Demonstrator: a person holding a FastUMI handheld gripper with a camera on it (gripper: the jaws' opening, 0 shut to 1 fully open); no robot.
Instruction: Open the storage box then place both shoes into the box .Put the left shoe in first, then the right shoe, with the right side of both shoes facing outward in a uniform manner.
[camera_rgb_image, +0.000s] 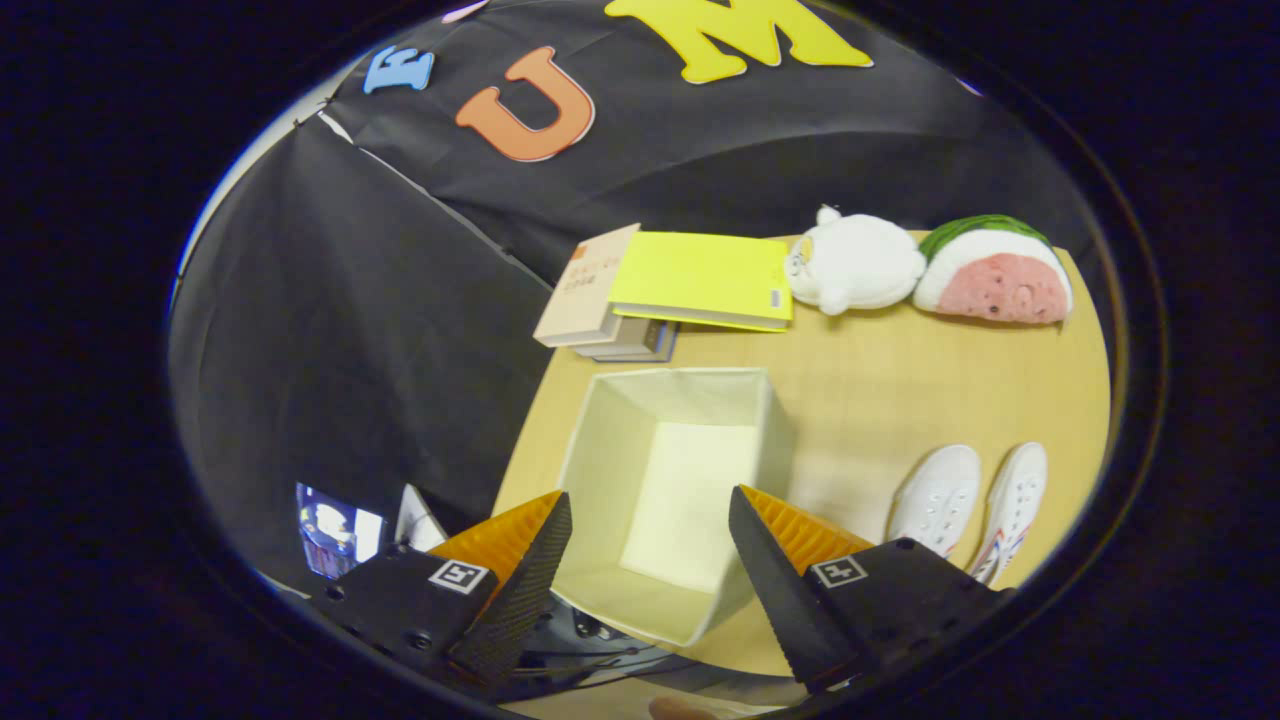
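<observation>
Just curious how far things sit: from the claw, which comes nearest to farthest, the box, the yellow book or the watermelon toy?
1. Box: open, between the open claw fingers.
2. Yellow book: just beyond the box.
3. Watermelon toy: far table corner, beside the white plush.

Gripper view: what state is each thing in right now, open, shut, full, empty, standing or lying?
Gripper: open, holding nothing, above the box.
Box: open, empty, upright on the table.
Shoes: side by side on the table, outside the box.
Books: closed, stacked flat beyond the box.
White plush: lying beside the books.
Watermelon plush: lying touching the white plush.
</observation>
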